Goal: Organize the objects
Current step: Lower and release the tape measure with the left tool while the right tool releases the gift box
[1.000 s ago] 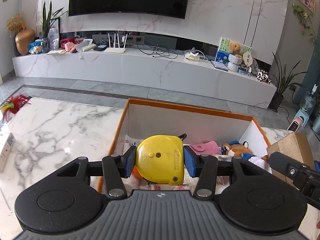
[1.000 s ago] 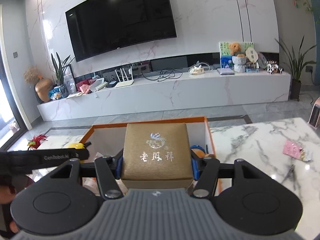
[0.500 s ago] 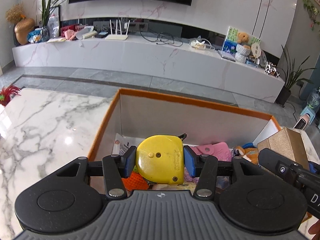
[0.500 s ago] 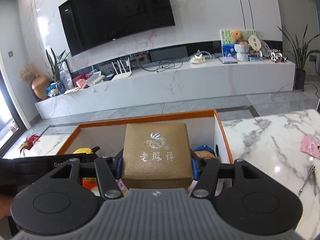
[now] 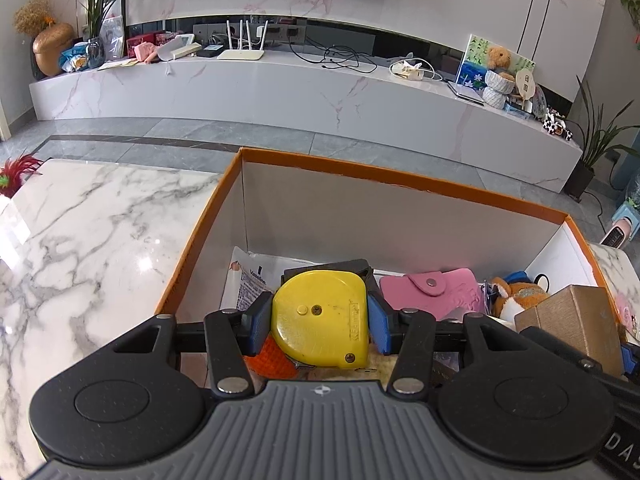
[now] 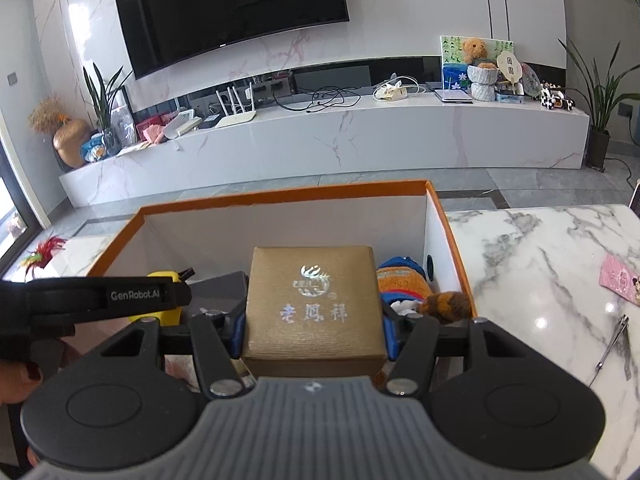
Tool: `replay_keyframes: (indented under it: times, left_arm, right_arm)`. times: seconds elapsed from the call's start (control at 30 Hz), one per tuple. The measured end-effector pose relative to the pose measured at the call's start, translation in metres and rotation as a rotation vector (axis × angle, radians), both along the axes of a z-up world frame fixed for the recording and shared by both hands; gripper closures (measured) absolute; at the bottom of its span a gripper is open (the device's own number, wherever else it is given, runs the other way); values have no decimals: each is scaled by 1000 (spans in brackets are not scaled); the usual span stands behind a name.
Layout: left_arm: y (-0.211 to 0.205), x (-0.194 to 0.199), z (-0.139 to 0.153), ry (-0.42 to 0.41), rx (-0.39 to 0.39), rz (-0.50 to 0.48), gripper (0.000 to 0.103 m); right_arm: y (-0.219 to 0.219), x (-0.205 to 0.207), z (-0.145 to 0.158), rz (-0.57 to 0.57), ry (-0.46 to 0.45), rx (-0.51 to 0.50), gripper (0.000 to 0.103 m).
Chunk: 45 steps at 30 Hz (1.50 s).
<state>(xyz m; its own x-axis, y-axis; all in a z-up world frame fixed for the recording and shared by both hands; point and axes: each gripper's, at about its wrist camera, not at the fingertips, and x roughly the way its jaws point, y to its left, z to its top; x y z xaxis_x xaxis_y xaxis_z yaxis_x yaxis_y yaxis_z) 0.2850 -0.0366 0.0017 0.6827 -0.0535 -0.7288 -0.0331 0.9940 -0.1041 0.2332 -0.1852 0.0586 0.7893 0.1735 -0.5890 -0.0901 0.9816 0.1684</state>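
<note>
Yellow tape measure between jaws

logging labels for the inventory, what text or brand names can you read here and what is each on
"Vaseline": on the white packet in the orange box.
"GenRobot.AI": on the left gripper's arm, seen from the right wrist.
"老凤祥" under a silver emblem: on the gold box.
"DAS", cut off by the frame edge: on the right gripper.
Yellow tape measure side lettering and TV logo: too small to read.
</note>
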Motion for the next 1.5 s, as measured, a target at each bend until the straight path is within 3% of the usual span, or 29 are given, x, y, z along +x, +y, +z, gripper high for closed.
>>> replay_keyframes:
  times: [0.5,1.5]
  left_arm:
    - [-6,0,-1,-2,38,-4,46]
    - [-14,-4,-5,12,103,-20,45]
  right_arm:
    - [1,-4,-6,35,79,-45,42]
    - [11,-3,-13,46,88,-154,42]
